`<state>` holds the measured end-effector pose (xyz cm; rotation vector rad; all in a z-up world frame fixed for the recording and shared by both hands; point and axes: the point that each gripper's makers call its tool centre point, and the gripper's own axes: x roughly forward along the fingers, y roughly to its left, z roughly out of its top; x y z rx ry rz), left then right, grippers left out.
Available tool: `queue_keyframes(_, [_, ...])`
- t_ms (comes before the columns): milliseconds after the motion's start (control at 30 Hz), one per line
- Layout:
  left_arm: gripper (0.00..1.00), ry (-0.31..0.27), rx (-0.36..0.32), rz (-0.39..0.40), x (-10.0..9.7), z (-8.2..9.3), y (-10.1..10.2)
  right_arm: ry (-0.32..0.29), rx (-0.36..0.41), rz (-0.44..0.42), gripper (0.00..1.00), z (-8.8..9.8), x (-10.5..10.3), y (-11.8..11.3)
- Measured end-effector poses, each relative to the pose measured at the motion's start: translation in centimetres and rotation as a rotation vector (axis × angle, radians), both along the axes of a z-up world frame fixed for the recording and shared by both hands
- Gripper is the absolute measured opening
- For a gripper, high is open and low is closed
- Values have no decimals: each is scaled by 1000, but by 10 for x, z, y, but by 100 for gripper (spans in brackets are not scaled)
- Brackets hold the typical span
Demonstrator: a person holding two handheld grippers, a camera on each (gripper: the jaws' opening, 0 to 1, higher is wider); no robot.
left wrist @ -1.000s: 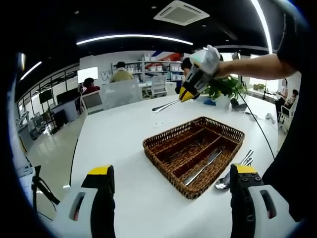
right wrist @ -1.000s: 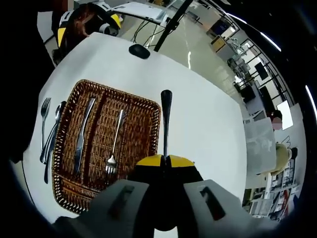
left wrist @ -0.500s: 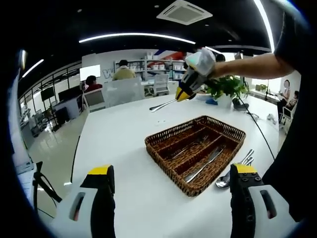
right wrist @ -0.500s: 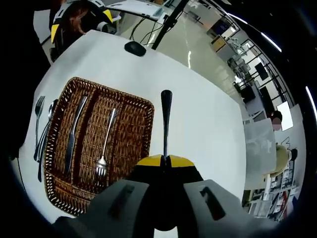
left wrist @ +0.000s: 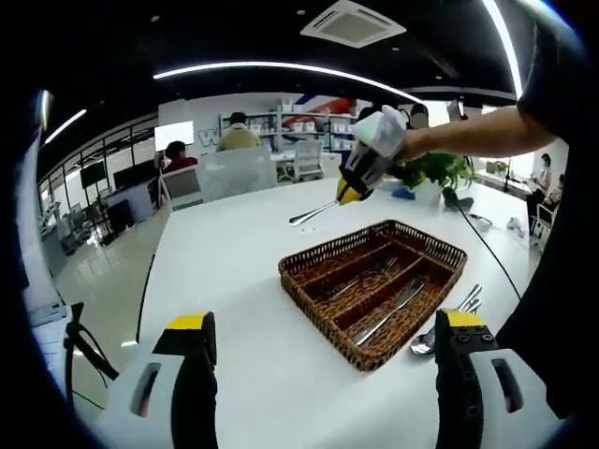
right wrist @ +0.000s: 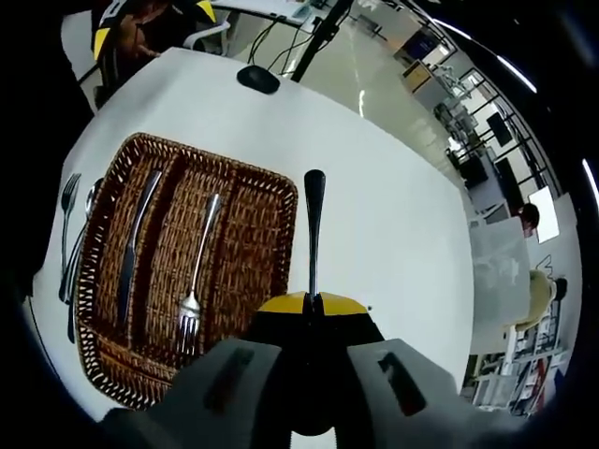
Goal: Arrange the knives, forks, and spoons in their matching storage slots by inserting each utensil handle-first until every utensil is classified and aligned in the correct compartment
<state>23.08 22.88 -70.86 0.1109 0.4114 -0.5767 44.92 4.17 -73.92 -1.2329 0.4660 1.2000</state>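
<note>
Your right hand-held gripper (right wrist: pixel 314 301) is clamping a spoon (right wrist: pixel 314 224) above the white table (right wrist: pixel 393 224), beside the wicker tray (right wrist: pixel 271 245); a knife (right wrist: pixel 134 248) and fork (right wrist: pixel 195 281) are lying in separate compartments; your left hand-held gripper (left wrist: pixel 323 337) is hovering with jaws apart.

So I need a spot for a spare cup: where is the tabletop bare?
Bare white tabletop lies on the empty-slot side of the brown wicker cutlery tray, and between the tray and the black oval mouse. The opposite edge is crowded: loose steel fork and spoon lie against it.
</note>
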Motion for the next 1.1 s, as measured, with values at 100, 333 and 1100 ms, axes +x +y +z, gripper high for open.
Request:
queue_keyframes(100, [99, 2, 2, 0, 1, -1, 0, 7, -1, -4, 0, -4, -1, -1])
queue_keyframes(333, [99, 2, -13, 0, 2, 0, -2, 1, -14, -11, 0, -19, 0, -2])
queue_keyframes(1100, [99, 19, -6, 17, -1, -1, 3, 51, -26, -7, 0, -60, -4, 2])
